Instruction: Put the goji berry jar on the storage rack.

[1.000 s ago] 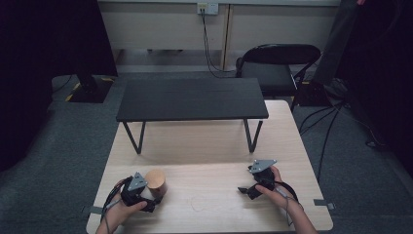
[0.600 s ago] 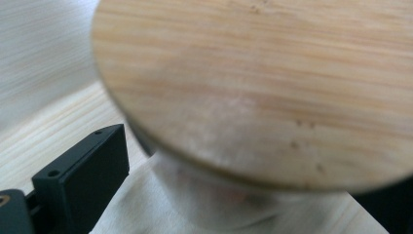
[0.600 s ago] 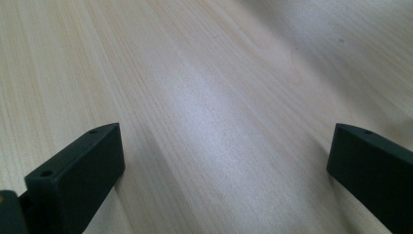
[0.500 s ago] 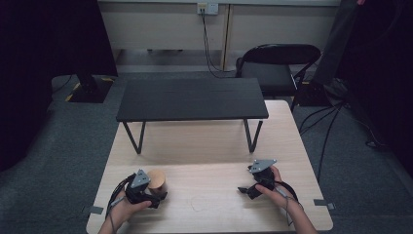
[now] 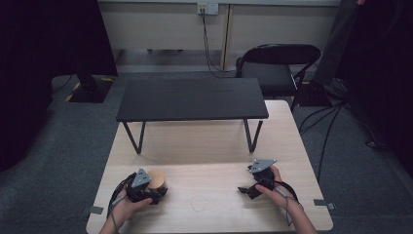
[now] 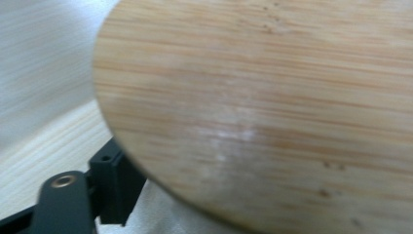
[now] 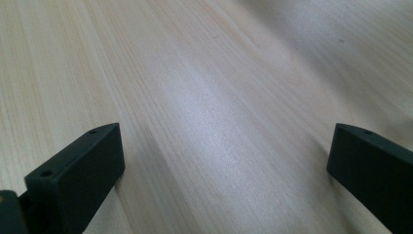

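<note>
High view: the left gripper at lower left clamps a round wooden block on the table; the right gripper, lower right, has jaws spread wide over bare wood.

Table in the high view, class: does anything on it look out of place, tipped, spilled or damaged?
Nothing stands out. The round bamboo piece sits at the left claw, near the front edge of the wooden table. The right claw is open above bare wood. The black raised shelf stands level on its legs. Nothing looks spilled or broken.
</note>
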